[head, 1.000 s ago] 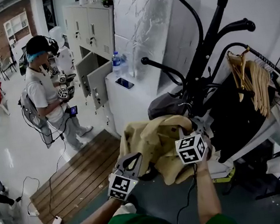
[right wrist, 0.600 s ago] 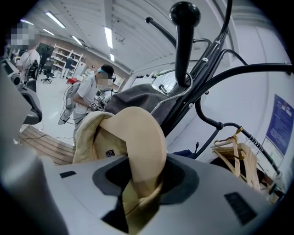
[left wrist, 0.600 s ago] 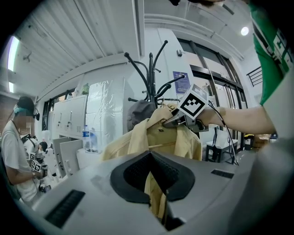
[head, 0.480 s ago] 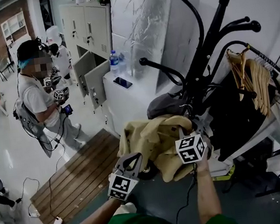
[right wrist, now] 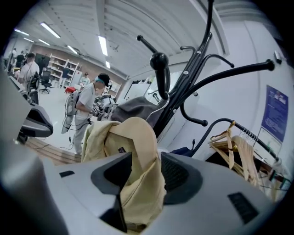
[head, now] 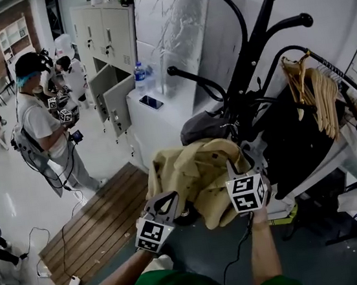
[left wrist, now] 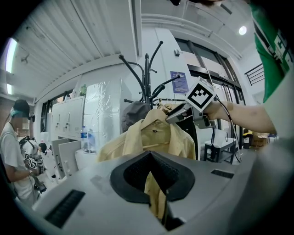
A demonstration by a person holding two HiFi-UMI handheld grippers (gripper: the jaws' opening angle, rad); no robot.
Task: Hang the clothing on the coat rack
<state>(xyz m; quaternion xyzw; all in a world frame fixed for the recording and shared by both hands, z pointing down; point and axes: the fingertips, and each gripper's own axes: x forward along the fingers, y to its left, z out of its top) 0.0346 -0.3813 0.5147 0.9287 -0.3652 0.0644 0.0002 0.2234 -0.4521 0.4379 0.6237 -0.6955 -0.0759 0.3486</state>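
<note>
A pale yellow shirt (head: 193,176) hangs bunched in front of the black coat rack (head: 253,63), just below its lower hooks. In the left gripper view the shirt (left wrist: 156,135) shows a wooden hanger bar inside its open front. My left gripper (head: 158,214) is shut on a lower fold of the shirt, and yellow cloth hangs from its jaws (left wrist: 154,193). My right gripper (head: 238,175) is at the collar, next to the rack's pole. Its jaws are opening, and the collar fabric (right wrist: 138,170) still lies loosely between them.
A dark grey garment (head: 206,127) sits on the rack. Wooden hangers (head: 312,91) and black clothing (head: 295,136) hang on a rail at the right. A white cabinet (head: 162,118) with a bottle (head: 139,77) stands behind, a wooden pallet (head: 98,224) lies left, and a person (head: 40,134) stands beyond.
The shirt and both grippers have hardly shifted. The right gripper sits slightly lower. The person in the background has stepped a little to the left.
</note>
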